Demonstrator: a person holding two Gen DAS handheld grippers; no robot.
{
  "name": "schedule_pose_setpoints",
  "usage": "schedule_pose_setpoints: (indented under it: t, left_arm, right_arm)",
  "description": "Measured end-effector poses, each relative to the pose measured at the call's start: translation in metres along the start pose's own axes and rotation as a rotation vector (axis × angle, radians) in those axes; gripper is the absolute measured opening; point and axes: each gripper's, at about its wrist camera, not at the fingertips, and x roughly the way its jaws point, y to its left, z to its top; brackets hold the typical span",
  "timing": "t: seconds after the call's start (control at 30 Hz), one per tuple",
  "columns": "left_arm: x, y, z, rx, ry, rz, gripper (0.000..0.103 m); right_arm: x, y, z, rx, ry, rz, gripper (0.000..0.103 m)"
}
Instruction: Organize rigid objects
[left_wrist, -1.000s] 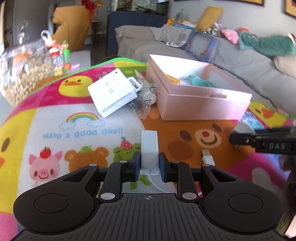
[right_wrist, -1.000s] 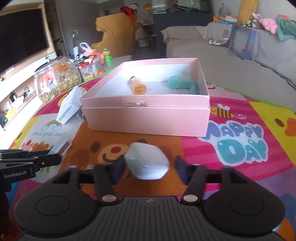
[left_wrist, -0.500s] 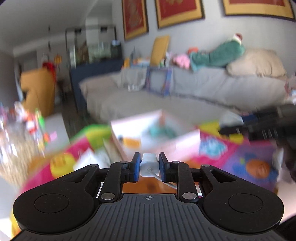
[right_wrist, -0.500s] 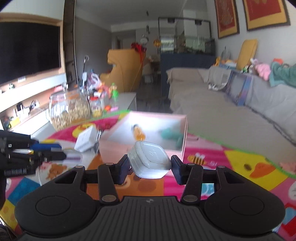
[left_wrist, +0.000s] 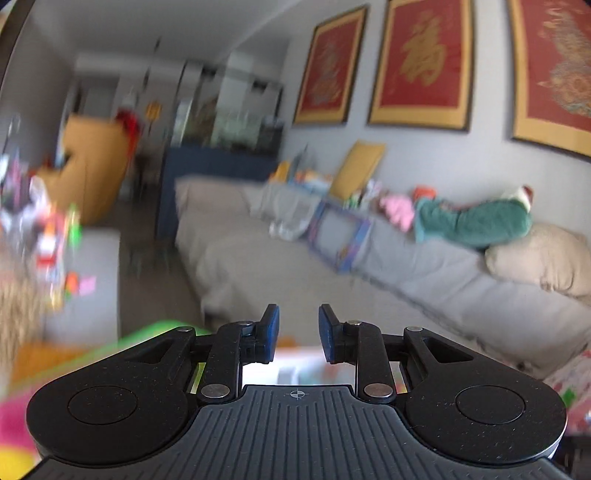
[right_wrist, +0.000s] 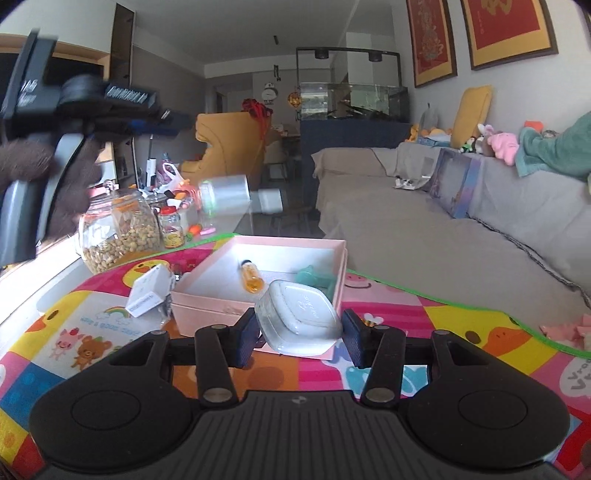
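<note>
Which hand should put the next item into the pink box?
Right. The right gripper holds the clear square case between its jaws, with the open pink box just beyond it. The left gripper has open, empty jaws and is raised, facing the sofa.

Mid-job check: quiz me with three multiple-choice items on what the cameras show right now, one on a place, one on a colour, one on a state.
1. Where is the small orange bottle?
A. inside the pink box
B. on the sofa
C. in the glass jar

2. What colour is the case in the right gripper?
A. red
B. white
C. black

3. How do the left gripper's jaws stand?
A. shut on a cup
B. shut on a book
C. apart, nothing between them

Answers: 1 A, it lies on the box floor. 2 B, pale white shell. 3 C, the gap shows only background.
</note>
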Motion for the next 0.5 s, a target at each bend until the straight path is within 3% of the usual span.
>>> schedule_pose_setpoints:
  t: [0.17, 0.37, 0.5]
  left_arm:
    - [-0.020, 0.037, -0.053, -0.038, 0.123, 0.091, 0.027]
    - [-0.036, 0.084, -0.108, -0.120, 0.249, 0.185, 0.028]
    - [-0.039, 0.107, -0.125, -0.127, 0.279, 0.303, 0.028]
  right_arm:
    - [0.021, 0.003, 0.025, 0.031, -0.026, 0.014, 0.048]
    - [0.077, 0.016, 0.087, 0.077, 0.006, 0.089, 0.049]
    - [0.109, 0.028, 0.102, 0.081, 0.060, 0.089, 0.061]
